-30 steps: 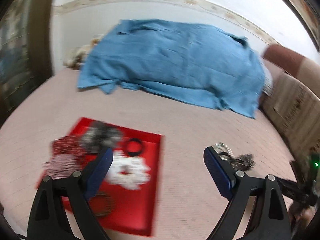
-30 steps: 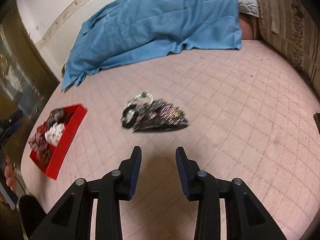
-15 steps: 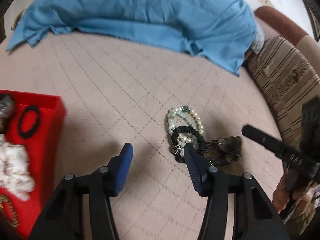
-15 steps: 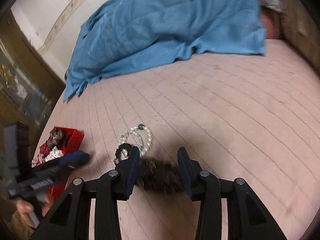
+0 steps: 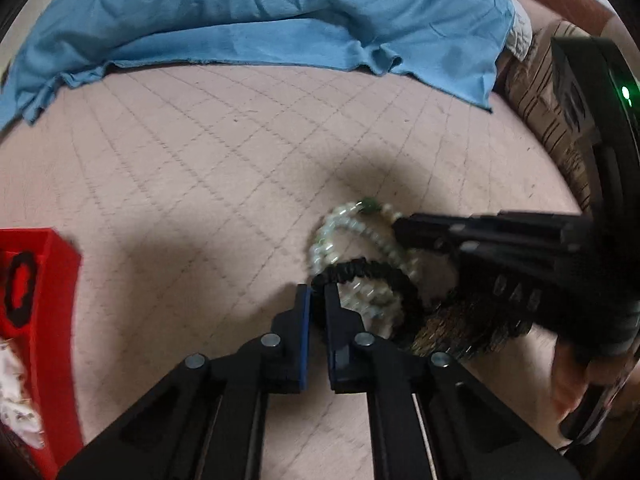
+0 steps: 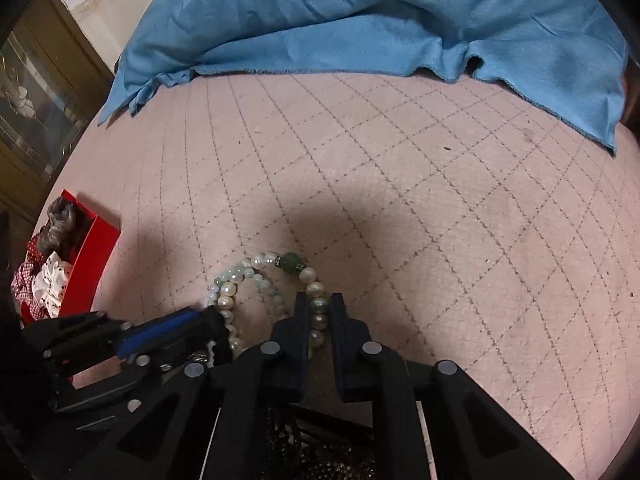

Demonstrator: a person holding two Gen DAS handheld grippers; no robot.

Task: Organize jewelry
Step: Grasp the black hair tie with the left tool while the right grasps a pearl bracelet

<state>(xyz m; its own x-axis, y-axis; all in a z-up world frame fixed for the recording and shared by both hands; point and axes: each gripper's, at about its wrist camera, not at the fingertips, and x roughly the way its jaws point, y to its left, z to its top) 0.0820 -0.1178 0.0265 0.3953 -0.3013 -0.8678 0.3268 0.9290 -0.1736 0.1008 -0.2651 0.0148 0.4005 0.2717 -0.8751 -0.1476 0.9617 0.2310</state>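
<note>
Since the earlier frames both tongs have come down out of the air onto the loose pile of jewelry, and their jaws have just been closing. The left gripper (image 5: 316,294) is now clamped on the black scrunchie-like band (image 5: 372,276), its dark loop running out from between the pads toward two o'clock. The right gripper (image 6: 319,306) is pinched on the pearl bracelet (image 6: 272,276), one or two pearls caught between its pads and the green bead lying just beyond at eleven o'clock. In the left view the pearl strands sit at one o'clock of the tips, tangled under the band, with a dark sparkly piece (image 5: 464,328) at three o'clock. The red tray (image 6: 94,258), already holding scrunchies, lies well apart at nine o'clock on the quilted pink bedspread (image 6: 400,184); a blue cloth (image 6: 360,20) covers the far end at twelve. With each tong gripping a different piece, the pile looks ready to be pulled apart, though the overlapping loops may snag.
</note>
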